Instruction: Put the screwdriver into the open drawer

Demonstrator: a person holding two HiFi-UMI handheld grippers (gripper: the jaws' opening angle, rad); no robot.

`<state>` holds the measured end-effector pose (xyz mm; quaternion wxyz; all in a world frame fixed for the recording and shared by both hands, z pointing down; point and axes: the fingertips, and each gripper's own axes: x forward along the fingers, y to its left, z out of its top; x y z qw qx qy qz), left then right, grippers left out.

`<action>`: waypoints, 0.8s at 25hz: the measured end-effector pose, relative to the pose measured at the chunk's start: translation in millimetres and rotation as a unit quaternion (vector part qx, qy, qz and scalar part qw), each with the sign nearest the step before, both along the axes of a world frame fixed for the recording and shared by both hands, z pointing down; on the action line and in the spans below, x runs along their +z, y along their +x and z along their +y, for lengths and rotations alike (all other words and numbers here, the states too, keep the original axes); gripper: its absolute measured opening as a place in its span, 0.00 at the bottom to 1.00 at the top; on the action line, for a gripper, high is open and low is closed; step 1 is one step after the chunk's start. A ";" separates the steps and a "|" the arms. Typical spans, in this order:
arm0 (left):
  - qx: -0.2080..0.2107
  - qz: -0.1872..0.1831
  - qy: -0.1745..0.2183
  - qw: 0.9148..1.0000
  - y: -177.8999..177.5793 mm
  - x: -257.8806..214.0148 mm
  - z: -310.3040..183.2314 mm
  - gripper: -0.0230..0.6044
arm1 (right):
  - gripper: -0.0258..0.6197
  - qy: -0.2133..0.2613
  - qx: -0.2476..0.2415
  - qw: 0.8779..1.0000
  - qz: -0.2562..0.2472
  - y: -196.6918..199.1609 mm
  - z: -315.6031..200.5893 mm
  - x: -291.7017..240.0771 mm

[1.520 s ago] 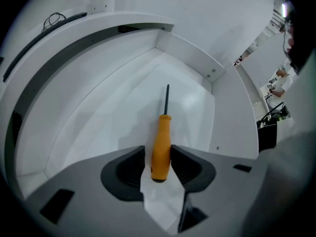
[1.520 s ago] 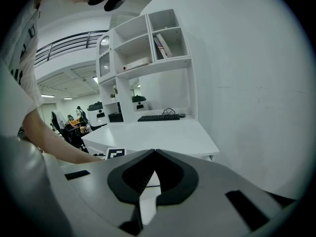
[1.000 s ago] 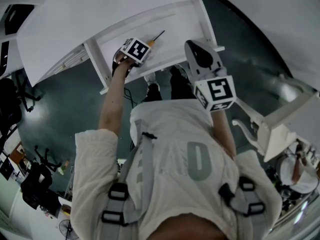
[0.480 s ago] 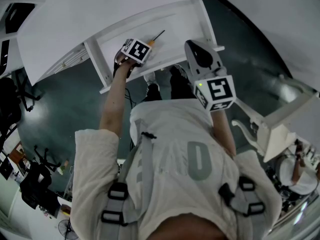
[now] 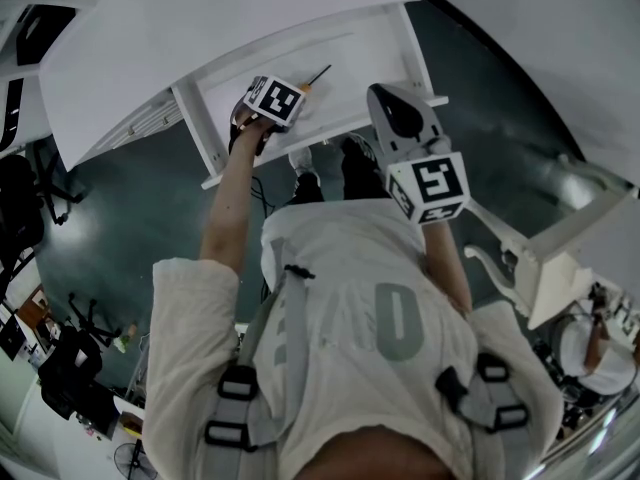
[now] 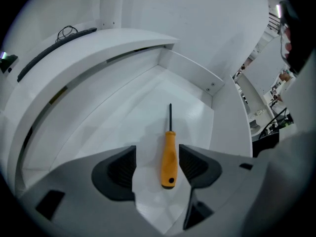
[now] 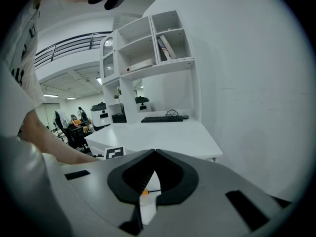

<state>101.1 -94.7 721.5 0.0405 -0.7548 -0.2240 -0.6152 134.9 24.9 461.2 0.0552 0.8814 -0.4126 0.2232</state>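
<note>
The screwdriver, with an orange handle and a thin dark shaft, lies flat on the floor of the open white drawer. In the head view the screwdriver shows just past my left gripper, inside the drawer. My left gripper points steeply down over it and is open. The handle sits between the dark pads, closer to the right one, and neither pad presses on it. My right gripper hovers at the drawer's front right corner. Its jaws meet at the tips with nothing held.
The white desk top overhangs the drawer's back. A white shelf unit and a keyboard stand on the desk. A white chair stands at the right. The person's legs and feet are below the drawer front.
Nothing has visibly changed beyond a slight shift of the head view. The left gripper stays over the screwdriver in the drawer and the right gripper holds still.
</note>
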 end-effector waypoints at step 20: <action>-0.075 0.277 -0.005 0.958 116.2 -186.4 -34.3 0.44 | 0.05 0.020 -0.028 0.998 0.056 14.1 -25.8 -38.6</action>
